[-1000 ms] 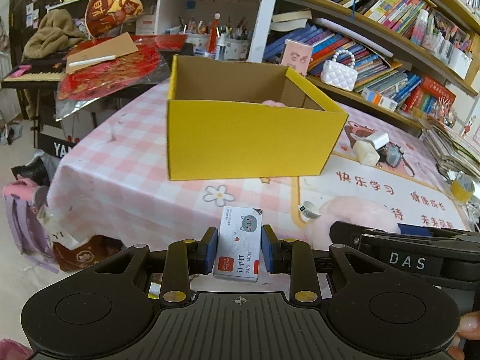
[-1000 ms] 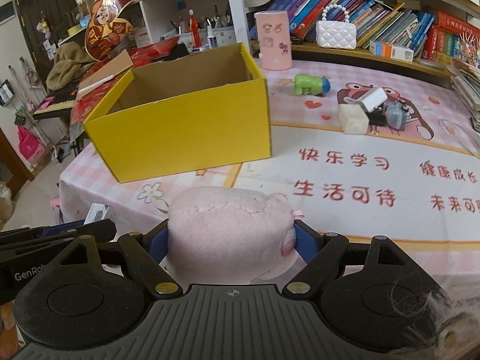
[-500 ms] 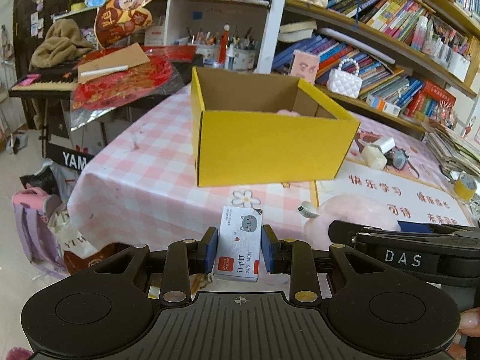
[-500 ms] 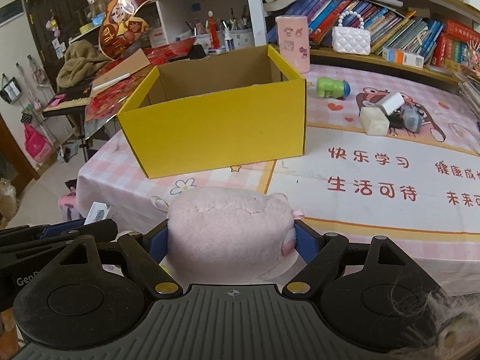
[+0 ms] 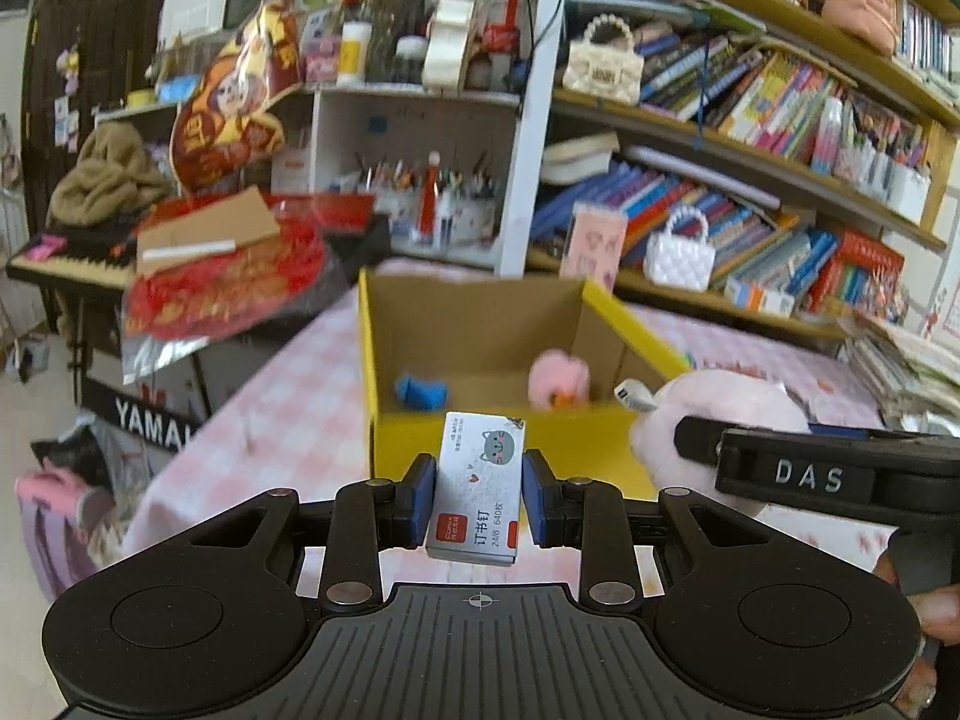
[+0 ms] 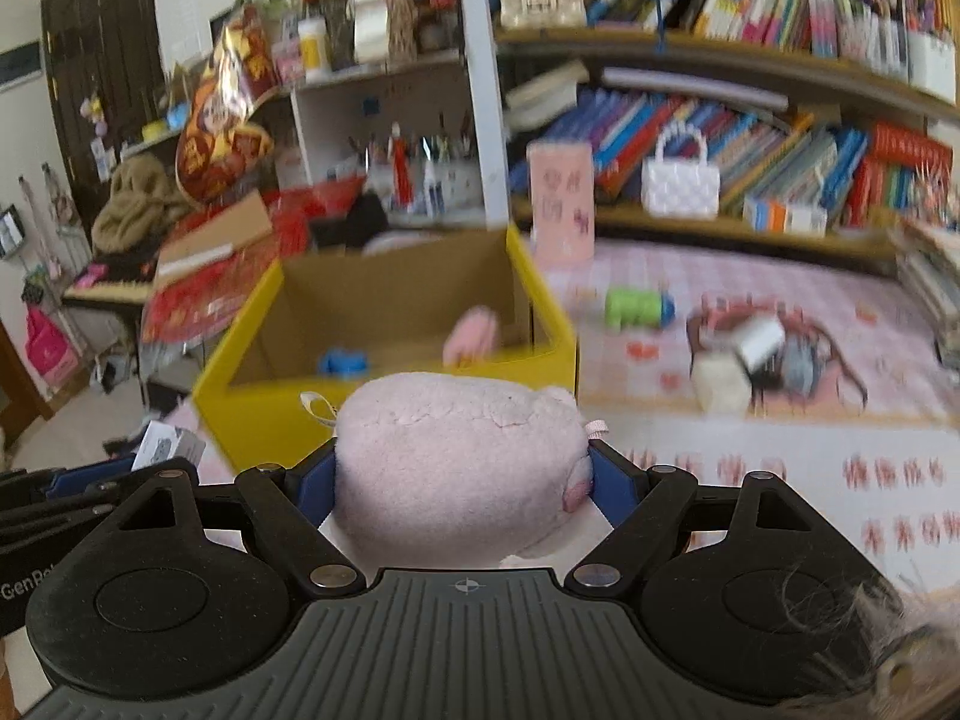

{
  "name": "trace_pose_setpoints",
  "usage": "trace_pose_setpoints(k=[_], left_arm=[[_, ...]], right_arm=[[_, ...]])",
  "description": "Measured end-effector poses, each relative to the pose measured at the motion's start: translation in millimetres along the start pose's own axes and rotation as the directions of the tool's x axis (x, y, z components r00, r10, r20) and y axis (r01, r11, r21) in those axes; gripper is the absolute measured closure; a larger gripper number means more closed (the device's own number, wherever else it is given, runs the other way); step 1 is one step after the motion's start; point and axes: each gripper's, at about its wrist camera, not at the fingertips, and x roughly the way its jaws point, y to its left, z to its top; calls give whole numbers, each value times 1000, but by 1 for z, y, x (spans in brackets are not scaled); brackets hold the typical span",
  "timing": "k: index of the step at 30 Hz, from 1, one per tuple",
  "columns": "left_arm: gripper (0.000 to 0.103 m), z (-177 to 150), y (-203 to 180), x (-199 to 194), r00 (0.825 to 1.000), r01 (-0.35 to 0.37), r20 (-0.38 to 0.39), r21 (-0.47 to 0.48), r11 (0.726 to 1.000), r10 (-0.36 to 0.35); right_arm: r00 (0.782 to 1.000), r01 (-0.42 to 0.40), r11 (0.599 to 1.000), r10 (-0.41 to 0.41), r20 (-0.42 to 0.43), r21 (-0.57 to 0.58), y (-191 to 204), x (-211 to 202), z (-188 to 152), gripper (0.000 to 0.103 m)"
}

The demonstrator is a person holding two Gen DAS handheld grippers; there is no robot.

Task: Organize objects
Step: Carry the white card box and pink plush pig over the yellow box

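Note:
My left gripper (image 5: pixel 478 507) is shut on a small white staple box (image 5: pixel 478 489) with a grey cat picture, held in the air in front of the open yellow cardboard box (image 5: pixel 504 438). My right gripper (image 6: pixel 462 483) is shut on a pink plush toy (image 6: pixel 456 471), also raised before the yellow box (image 6: pixel 288 420). The plush (image 5: pixel 714 420) and the right gripper's body show at the right of the left wrist view. Inside the box lie a blue object (image 5: pixel 420 391) and a small pink toy (image 5: pixel 558 378).
The table has a pink checked cloth (image 5: pixel 270 414). A green toy (image 6: pixel 636 306), a white block (image 6: pixel 720 384) and small items lie right of the box. A pink card (image 6: pixel 561 204) and white handbag (image 6: pixel 681 183) stand behind. Bookshelves (image 5: pixel 780 120) line the back; a keyboard (image 5: pixel 66 264) stands left.
Both grippers have risen with their loads, so both views now look over the box's front wall into it. The grips have not changed.

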Motion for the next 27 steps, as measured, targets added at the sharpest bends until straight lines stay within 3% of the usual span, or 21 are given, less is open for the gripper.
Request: trace_pose_setpoints(k=[8,14,20,27], left_arm=[[74,40,-8,43,998,-21,64,7,1000,21],[74,54,-19,83,997,-50,55,22,999,48],[74,53,-28,119,996,-85,-4,47,995,85],[74,48,-31,153,988,-119,-86,68,991,125]], right_arm=[[995,-11,1000,13,100,-16,-11,40,64,21],[992,-62,997,67,104,-49,-16,81,97,21],[987,-150,983,155,38,-106,-13,126,111,21],[955,-277,951,255,-154,-137,-6,180,109,21]])
